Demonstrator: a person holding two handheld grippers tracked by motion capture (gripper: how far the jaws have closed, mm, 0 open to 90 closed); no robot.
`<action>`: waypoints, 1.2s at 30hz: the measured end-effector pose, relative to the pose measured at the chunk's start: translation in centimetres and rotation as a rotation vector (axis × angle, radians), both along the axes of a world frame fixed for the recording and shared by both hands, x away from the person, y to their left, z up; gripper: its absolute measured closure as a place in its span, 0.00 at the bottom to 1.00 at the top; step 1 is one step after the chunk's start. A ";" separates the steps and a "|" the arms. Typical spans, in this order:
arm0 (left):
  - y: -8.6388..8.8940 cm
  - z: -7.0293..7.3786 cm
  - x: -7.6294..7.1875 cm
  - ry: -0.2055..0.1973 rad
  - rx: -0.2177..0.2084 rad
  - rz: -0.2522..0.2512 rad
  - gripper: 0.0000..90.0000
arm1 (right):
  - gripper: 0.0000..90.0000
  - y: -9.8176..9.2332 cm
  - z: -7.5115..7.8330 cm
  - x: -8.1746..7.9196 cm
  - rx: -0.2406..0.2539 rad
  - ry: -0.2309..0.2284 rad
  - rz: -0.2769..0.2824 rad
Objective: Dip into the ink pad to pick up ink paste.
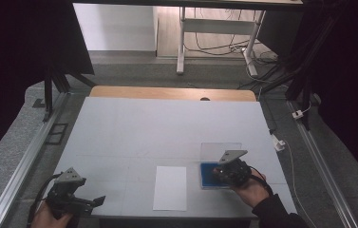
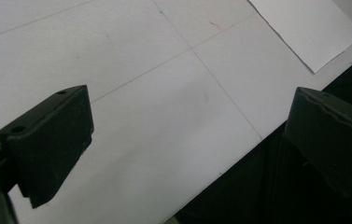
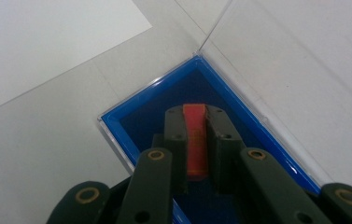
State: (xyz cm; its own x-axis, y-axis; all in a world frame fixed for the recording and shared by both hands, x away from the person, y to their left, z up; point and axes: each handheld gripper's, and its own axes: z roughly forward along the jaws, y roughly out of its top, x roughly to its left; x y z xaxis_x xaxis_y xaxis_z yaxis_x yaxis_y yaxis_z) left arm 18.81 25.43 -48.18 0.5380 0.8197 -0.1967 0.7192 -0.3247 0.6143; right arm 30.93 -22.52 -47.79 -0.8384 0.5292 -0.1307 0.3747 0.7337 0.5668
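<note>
At the lower right of the high view, a person's right gripper (image 1: 218, 172) pinches a small red block (image 3: 195, 140) between its jaws, directly over a shallow blue case (image 1: 207, 175) whose clear lid (image 1: 220, 152) stands open behind it. Whether the block touches the case floor cannot be told. Just left of the case lies a white sheet of paper (image 1: 170, 188). At the lower left, the left gripper (image 1: 101, 200) hovers spread and empty over the counter (image 1: 167, 128). The step looks like lifting the block out or seating it; keeping it level and clear of the blue walls seems wise.
</note>
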 end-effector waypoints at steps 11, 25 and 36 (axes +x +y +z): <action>0.0 0.0 0.0 0.000 0.000 -0.002 0.02 | 0.90 -1.4 -0.3 1.1 0.113 0.090 -0.063; 0.0 0.0 0.1 0.003 0.005 -0.003 0.02 | 0.90 -0.3 0.0 0.3 0.027 0.025 -0.038; 0.0 0.0 0.0 0.001 0.006 -0.007 0.02 | 0.89 -2.3 1.4 0.8 0.177 0.008 -0.083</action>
